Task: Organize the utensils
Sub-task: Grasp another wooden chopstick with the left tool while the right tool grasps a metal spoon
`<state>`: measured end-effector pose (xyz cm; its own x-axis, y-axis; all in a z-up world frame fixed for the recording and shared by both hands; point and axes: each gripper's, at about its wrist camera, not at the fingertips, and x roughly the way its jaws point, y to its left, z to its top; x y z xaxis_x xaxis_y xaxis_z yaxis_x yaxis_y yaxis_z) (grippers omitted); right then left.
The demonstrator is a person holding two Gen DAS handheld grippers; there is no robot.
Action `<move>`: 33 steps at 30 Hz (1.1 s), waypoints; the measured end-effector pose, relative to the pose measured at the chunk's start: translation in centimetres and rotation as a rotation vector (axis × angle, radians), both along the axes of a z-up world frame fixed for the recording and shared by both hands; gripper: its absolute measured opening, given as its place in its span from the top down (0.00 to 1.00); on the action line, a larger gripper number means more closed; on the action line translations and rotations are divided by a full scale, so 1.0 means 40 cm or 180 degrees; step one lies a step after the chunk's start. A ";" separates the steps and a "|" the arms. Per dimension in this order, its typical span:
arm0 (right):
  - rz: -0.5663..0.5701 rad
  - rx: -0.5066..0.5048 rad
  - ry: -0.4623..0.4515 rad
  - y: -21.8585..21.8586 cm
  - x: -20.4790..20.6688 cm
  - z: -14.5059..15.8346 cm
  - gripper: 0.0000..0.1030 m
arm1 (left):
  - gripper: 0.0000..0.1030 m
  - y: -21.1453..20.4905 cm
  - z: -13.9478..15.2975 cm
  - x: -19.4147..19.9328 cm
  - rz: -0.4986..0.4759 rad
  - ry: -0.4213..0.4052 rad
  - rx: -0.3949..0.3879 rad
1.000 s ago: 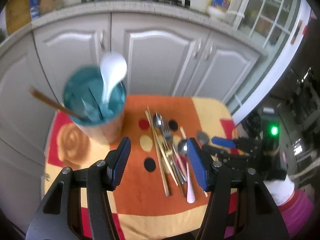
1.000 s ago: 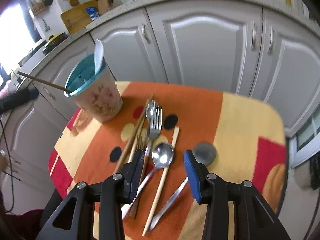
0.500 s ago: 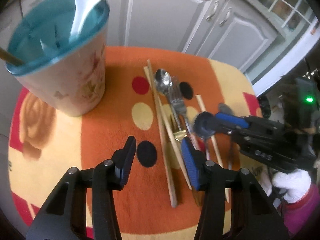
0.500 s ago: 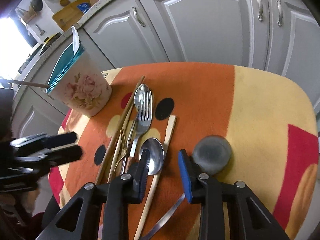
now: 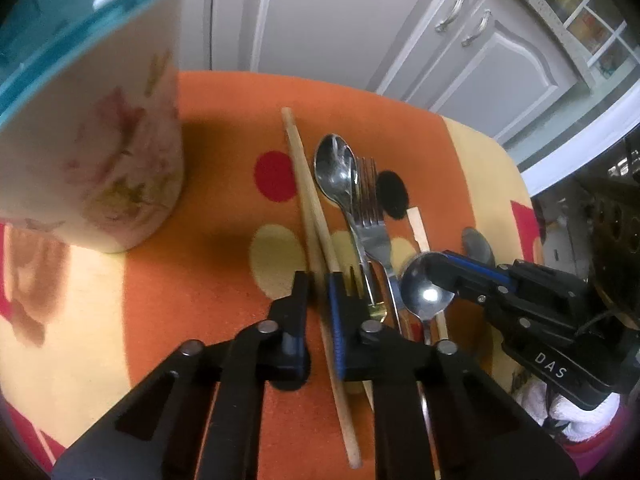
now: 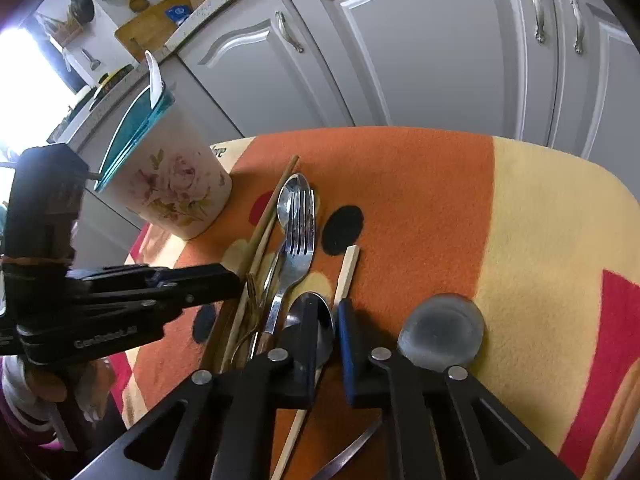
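Note:
A floral utensil cup (image 5: 100,152) with a teal rim stands at the table's left; it also shows in the right wrist view (image 6: 168,184), holding a white spoon (image 6: 154,76). Several utensils lie on the orange cloth: wooden chopsticks (image 5: 308,200), a steel spoon (image 5: 334,172), a fork (image 5: 370,216), a pale chopstick (image 6: 346,272). My left gripper (image 5: 318,292) is shut on the wooden chopsticks at table level. My right gripper (image 6: 324,320) has its jaws narrowly apart around the pale chopstick, over a second spoon's bowl (image 6: 326,324).
A grey round spoon bowl (image 6: 440,332) lies right of my right gripper. The small table has an orange, yellow and red cloth (image 6: 540,220). Grey cabinet doors (image 6: 420,48) stand right behind the table.
My left gripper dropped to the cloth and closed on the wooden chopsticks. My right gripper moved lower and forward over the spoon and pale chopstick, jaws narrowing.

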<state>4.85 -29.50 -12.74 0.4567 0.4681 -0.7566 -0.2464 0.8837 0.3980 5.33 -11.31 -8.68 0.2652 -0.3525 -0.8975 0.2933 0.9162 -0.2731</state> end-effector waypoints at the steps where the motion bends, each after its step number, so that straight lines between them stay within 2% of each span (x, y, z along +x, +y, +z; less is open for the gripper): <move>1: 0.0008 0.0000 0.0000 -0.002 -0.003 0.002 0.96 | 0.94 0.003 0.000 -0.004 -0.0009 0.0016 -0.0029; 4: 0.0021 0.0028 -0.0013 -0.007 -0.015 0.011 0.97 | 0.94 0.017 0.004 -0.023 -0.0120 0.0121 -0.0092; 13: 0.0231 0.0171 0.0059 0.009 -0.045 0.022 0.97 | 0.95 0.092 0.009 -0.138 -0.0300 0.0280 0.0077; 18: 0.0295 0.0194 0.0230 0.012 -0.044 0.004 0.97 | 0.94 0.079 0.021 -0.157 -0.0437 0.0174 0.0213; 19: 0.0313 0.0226 0.0256 0.009 -0.042 -0.001 0.97 | 0.92 0.074 0.027 -0.149 -0.0437 0.0142 0.0206; 22: 0.0339 0.0250 0.0277 0.004 -0.035 -0.009 0.97 | 0.67 0.062 0.036 -0.114 -0.0411 0.0083 0.0205; 27: 0.0461 0.0305 0.0324 0.014 -0.019 -0.026 0.97 | 0.67 0.019 0.017 -0.056 -0.0385 0.0024 0.0362; 29: 0.0474 0.0311 0.0303 0.017 -0.019 -0.030 0.97 | 0.69 0.002 0.006 -0.041 -0.0386 0.0026 0.0445; 30: 0.0465 0.0303 0.0289 0.015 -0.022 -0.028 0.97 | 0.74 0.000 0.007 -0.039 -0.0383 0.0003 0.0455; 31: 0.0438 0.0301 0.0257 0.013 -0.028 -0.024 0.97 | 0.95 -0.004 0.004 -0.036 -0.0393 0.0007 0.0476; 33: 0.0422 0.0272 0.0177 0.009 -0.042 -0.014 0.97 | 0.95 0.002 0.005 -0.040 -0.0415 0.0007 0.0448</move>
